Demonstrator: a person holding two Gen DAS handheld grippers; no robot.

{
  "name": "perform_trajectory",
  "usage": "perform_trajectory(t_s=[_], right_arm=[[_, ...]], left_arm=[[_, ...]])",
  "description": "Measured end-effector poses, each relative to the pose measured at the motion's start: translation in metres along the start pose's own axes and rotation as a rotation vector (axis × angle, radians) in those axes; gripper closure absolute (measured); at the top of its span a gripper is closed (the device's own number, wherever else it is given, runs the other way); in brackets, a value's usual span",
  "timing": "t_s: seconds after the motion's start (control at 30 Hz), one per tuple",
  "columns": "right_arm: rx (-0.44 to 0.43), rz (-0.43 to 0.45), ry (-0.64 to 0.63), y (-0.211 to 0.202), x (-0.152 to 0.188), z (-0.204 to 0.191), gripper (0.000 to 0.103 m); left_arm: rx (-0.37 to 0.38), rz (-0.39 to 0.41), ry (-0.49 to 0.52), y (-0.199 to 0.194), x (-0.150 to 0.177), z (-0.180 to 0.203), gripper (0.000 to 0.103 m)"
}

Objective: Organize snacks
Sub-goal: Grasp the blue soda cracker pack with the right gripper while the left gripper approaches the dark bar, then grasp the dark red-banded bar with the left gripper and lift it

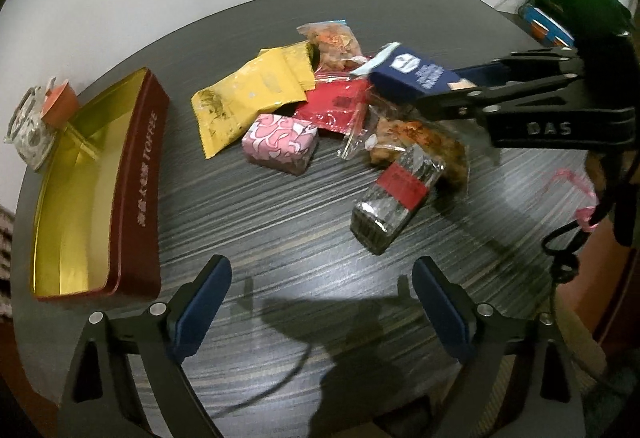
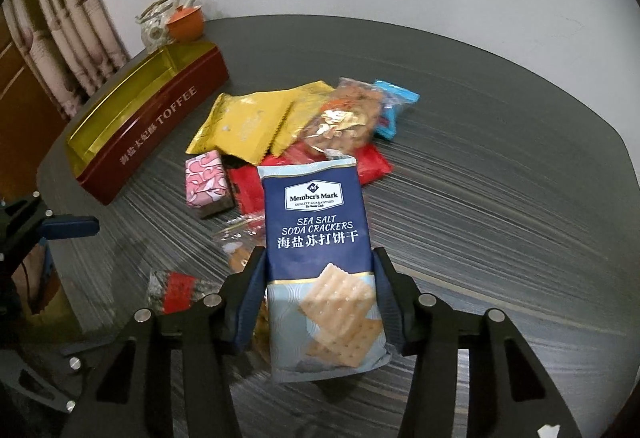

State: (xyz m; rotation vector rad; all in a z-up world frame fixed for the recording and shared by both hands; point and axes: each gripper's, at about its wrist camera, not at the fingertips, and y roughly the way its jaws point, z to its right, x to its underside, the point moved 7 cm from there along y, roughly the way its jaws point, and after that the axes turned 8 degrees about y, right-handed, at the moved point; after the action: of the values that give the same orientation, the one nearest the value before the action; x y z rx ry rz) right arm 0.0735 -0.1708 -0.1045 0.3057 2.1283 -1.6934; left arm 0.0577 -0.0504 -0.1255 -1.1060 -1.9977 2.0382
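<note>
The right claw [image 2: 320,312] pinches a cracker packet [image 2: 320,258] by its lower half, a blue pad [image 2: 249,302] pressed against each long edge. The packet is a glossy foil pouch, navy above and pale blue below, with square crackers printed on it and a crimped top edge. It stands up off the desk [image 2: 500,178], a dark, round-edged top with a fine streaked wood grain.

The left claw [image 1: 322,298] hangs spread wide over bare desk, nothing between its flat blue pads.

Beyond the packet lies a loose heap of snacks: two yellow foil sachets [image 2: 244,126] with saw-tooth ends, overlapping; a small box [image 2: 206,182] wrapped in pink and white swirled paper; flat red wrappers [image 2: 370,166]; a crinkly clear bag [image 2: 344,118] of brownish pieces; and a bright blue wrapper [image 2: 394,106] at the far edge. Nearer the left claw sits a slim block in clear film with a red label [image 1: 394,202], lying tilted by another clear bag.

Left of the heap stands a long rectangular tin [image 2: 160,118], dark red outside with pale "TOFFEE" lettering, shiny gold inside, lid off. Behind it, by the wall, are a patterned teapot [image 2: 154,26] and an orange cup [image 2: 184,24], touching.
</note>
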Motion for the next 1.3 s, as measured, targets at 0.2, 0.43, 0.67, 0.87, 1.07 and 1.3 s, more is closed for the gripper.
perform_trajectory(t_s=[0.2,0.43,0.67,0.87,1.07,1.3], right_arm=[[0.046,0.004,0.080,-0.019,0.013,0.032,0.055],[0.074,0.005,0.157,-0.032,0.034,0.057,0.055],[0.068,0.017,0.186,-0.036,0.041,0.060,0.055],[0.063,0.023,0.194,-0.035,0.041,0.058,0.055],[0.066,0.027,0.190,-0.036,0.041,0.058,0.055],[0.067,0.025,0.192,-0.036,0.042,0.058,0.055]], left_arm=[[0.026,0.008,0.034,0.005,-0.012,0.005,0.019],[0.091,-0.002,0.047,0.017,-0.028,0.010,0.034],[0.144,-0.021,0.099,0.028,-0.039,0.019,0.045],[0.164,-0.020,0.120,0.031,-0.042,0.030,0.063],[0.195,-0.028,0.089,0.034,-0.044,0.028,0.064],[0.189,-0.046,0.072,0.041,-0.044,0.029,0.067]])
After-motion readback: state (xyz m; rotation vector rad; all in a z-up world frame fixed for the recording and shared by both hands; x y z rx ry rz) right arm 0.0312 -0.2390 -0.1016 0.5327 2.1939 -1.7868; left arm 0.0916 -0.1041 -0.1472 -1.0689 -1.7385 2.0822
